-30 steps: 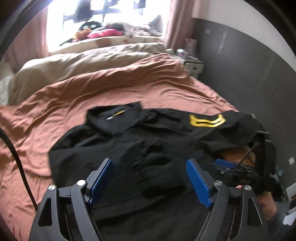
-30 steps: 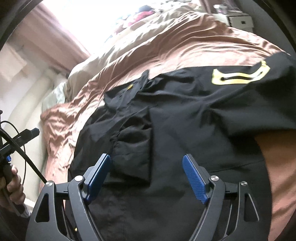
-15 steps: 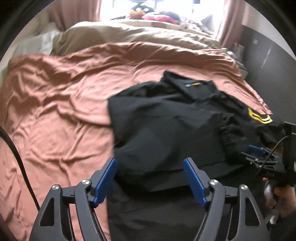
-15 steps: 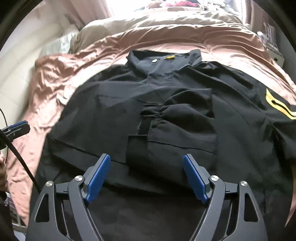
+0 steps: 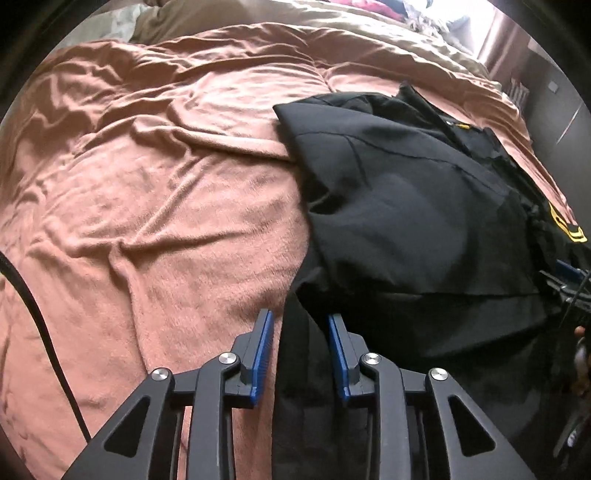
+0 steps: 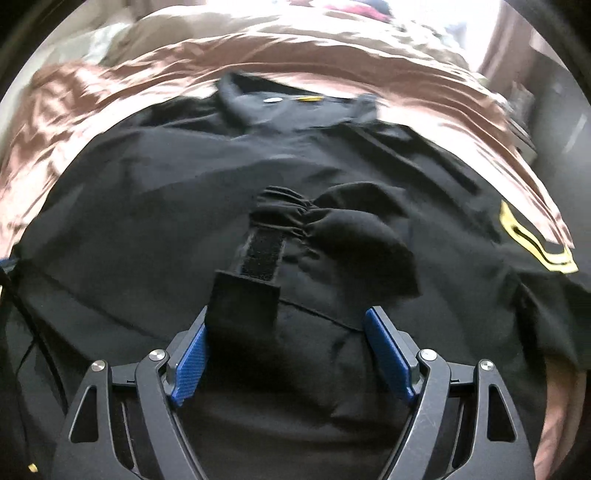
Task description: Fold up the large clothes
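Your black jacket (image 5: pixel 413 206) lies spread on the pink-brown blanket (image 5: pixel 155 206) that covers the bed, collar toward the far side, with a yellow chevron patch (image 6: pixel 535 240) on the sleeve at the right edge of both views. A beige duvet (image 5: pixel 280 18) is bunched beyond the blanket.

Your left gripper (image 5: pixel 300 332) points down at the jacket's near left hem. Its jaws are closing, and a strip of the black fabric runs up between the blue pads (image 5: pixel 263 347); the pads do not yet press on it, with a sliver of space on either side. A black cable (image 5: pixel 40 325) crosses the blanket at the left of that view. At the far right edge you can see part of your other gripper and a bit of your hand over the jacket.

Your right gripper (image 6: pixel 286 325) stands spread wide over the middle of the jacket, clasping nothing. A folded sleeve cuff (image 6: pixel 258 273) with a hook-and-loop strap and gathered elastic lies just ahead, its near corner touching or overlapping the left pad; this view is blurred. The cuff and its bunched sleeve sit on top of the jacket's body, between you and the collar (image 6: pixel 258 103).
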Available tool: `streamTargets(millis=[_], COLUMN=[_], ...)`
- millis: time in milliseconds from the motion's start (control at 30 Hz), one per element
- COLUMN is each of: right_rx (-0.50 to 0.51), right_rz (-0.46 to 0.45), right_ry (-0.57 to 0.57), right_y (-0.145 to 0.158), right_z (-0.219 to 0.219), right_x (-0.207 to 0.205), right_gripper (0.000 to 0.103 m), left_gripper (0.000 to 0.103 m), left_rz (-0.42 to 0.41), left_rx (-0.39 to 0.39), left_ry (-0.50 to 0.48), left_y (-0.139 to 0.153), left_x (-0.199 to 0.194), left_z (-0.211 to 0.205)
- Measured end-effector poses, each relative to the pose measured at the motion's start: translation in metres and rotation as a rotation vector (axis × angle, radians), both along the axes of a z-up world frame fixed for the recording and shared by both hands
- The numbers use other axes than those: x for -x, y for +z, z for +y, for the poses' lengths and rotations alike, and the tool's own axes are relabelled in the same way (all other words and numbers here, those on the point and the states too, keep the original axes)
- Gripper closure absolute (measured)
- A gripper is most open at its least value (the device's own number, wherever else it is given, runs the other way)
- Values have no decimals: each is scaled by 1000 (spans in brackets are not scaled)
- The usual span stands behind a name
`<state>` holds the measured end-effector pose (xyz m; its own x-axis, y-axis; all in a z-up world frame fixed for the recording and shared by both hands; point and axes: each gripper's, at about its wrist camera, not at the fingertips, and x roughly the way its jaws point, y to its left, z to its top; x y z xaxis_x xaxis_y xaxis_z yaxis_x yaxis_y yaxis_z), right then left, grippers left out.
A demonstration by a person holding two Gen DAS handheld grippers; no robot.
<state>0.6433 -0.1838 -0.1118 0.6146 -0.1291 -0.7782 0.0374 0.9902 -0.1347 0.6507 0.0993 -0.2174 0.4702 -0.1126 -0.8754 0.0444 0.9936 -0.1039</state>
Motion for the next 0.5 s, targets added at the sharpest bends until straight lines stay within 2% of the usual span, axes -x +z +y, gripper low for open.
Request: streamTargets(millis=[67,333,500], right_rx=[-29,-142,-337], right_rz=[-8,-91,-119], right_ry=[-42,-257,-302], right_y=[5,35,45], right_z=[-20,-121,-177], right_x=[2,34,66], right_gripper=[24,24,24], left_gripper=[77,78,78], left_rz=[-1,20,2], left_rx=[-29,-81,-110], left_ry=[4,52,76], left_y=[3,7,27], left_x=[-1,-4,4], left_z=[-2,-3,-20])
